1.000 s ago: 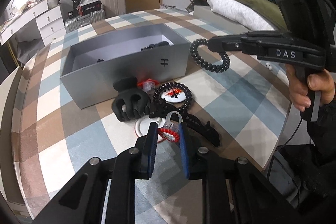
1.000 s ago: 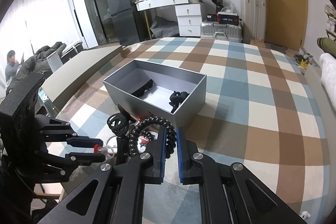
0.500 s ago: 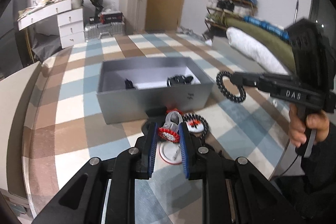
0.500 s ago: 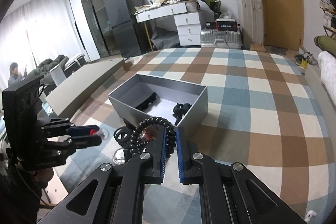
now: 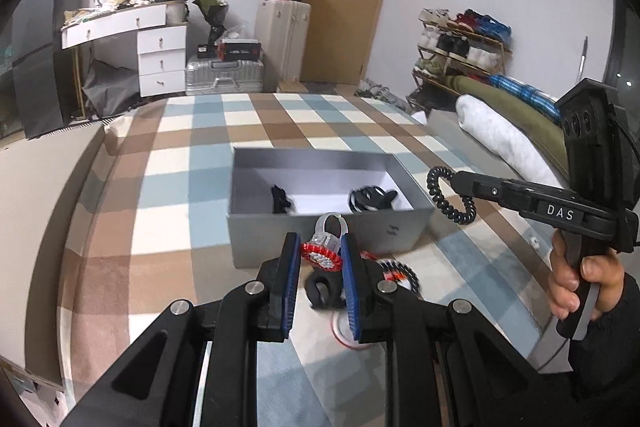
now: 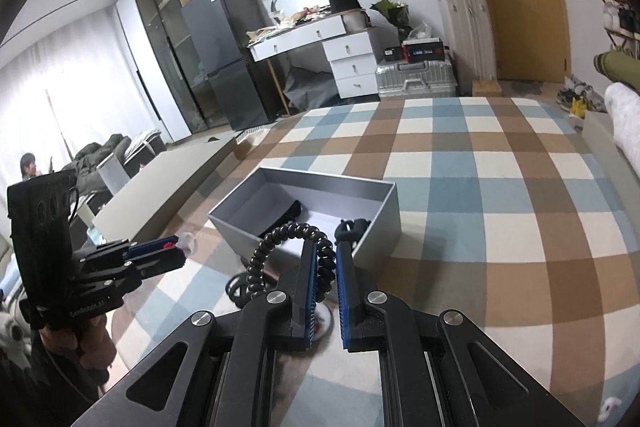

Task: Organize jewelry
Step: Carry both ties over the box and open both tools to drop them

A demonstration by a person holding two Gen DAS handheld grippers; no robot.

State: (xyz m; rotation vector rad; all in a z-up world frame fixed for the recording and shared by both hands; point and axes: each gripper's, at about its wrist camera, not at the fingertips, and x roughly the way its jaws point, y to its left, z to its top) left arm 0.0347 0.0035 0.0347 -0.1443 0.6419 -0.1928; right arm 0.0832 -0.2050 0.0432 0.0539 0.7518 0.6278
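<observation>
Two grips: left hand-held gripper [image 5: 320, 259] pinches red-white beaded ring [image 5: 323, 254] just short of grey box [image 5: 332, 227]; right hand-held gripper [image 6: 323, 267] clamps black coil hair tie [image 6: 288, 243] near box's front.

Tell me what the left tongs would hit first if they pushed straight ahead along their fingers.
Probably the near wall of the grey box, which sits directly beyond the left tongs and the red-and-white ring they clamp. Depth is unclear; they might instead clear the rim.

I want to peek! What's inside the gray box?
Inside the gray box: a black strap-like piece and a black coiled hair tie on white lining. The near wall hides the front floor.
</observation>
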